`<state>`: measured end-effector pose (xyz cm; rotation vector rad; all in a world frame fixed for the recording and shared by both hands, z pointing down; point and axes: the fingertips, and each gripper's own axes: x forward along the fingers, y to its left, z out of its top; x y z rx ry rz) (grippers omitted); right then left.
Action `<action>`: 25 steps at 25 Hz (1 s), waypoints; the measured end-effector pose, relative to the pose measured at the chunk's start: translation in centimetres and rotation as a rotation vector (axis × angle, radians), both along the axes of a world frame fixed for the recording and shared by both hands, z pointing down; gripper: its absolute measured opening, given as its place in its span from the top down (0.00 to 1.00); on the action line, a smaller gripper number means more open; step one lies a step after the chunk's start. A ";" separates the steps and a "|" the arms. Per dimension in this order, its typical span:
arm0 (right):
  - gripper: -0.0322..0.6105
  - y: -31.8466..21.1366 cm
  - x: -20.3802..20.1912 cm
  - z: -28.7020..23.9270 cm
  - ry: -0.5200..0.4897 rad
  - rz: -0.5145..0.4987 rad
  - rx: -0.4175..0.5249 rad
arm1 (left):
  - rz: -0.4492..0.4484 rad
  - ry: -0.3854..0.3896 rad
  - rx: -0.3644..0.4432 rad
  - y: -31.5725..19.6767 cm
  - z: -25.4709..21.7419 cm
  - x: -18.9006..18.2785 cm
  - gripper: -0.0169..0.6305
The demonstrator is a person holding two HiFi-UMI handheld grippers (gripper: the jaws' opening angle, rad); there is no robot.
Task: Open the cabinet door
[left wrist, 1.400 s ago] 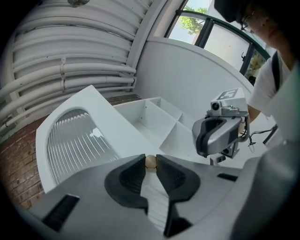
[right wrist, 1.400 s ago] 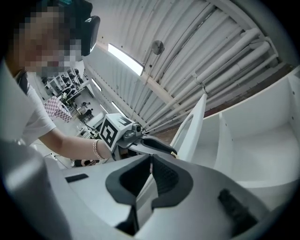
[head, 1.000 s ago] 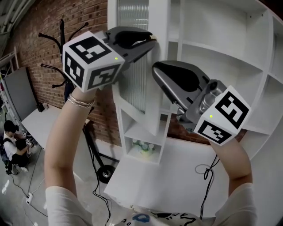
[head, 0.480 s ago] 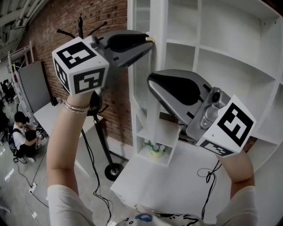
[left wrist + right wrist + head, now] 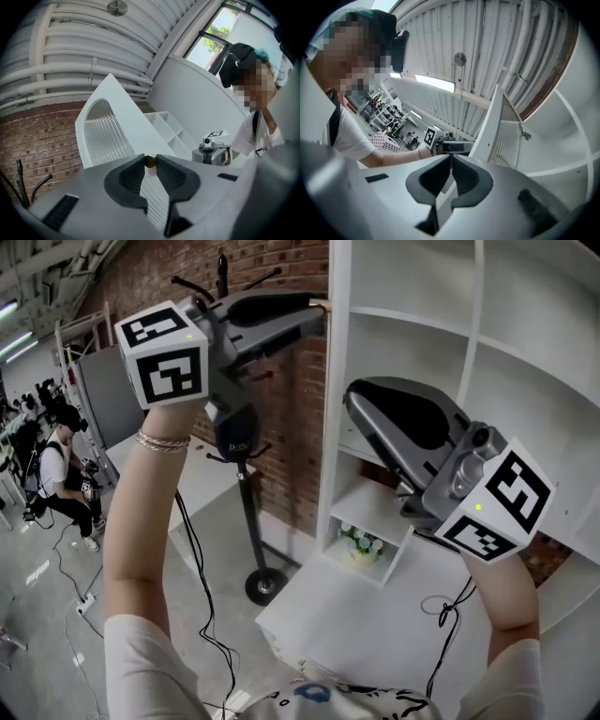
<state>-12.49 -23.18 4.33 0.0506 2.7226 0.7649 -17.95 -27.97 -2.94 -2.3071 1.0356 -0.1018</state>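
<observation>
The white cabinet door with its ribbed glass panel stands swung out and shows edge-on in the head view. My left gripper is shut on the door's small brass knob at the door's edge; in the left gripper view the knob sits pinched between the tips of that gripper. My right gripper hovers in front of the open white shelves, just right of the door, shut with nothing in it. In the right gripper view its jaws meet, with the door beyond.
A black coat stand stands left of the cabinet before a brick wall. A small potted plant sits in a low compartment. A white table with a black cable lies below. People sit at far left.
The door has swung outward to edge-on, my left gripper staying shut on its knob. The shelves behind are now exposed. My right gripper kept its place by the shelves.
</observation>
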 end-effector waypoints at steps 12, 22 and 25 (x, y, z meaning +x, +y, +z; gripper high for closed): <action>0.90 0.6 -5.3 2.1 0.014 -0.099 -0.073 | -0.194 0.059 -0.007 2.9 0.4 -8.0 0.84; 0.90 1.7 -8.2 2.0 0.020 -0.195 -0.147 | -0.360 0.129 0.019 2.7 0.3 -11.6 0.87; 0.90 2.4 -8.7 2.1 0.028 -0.209 -0.142 | -0.417 0.170 0.042 2.8 0.3 -12.8 0.90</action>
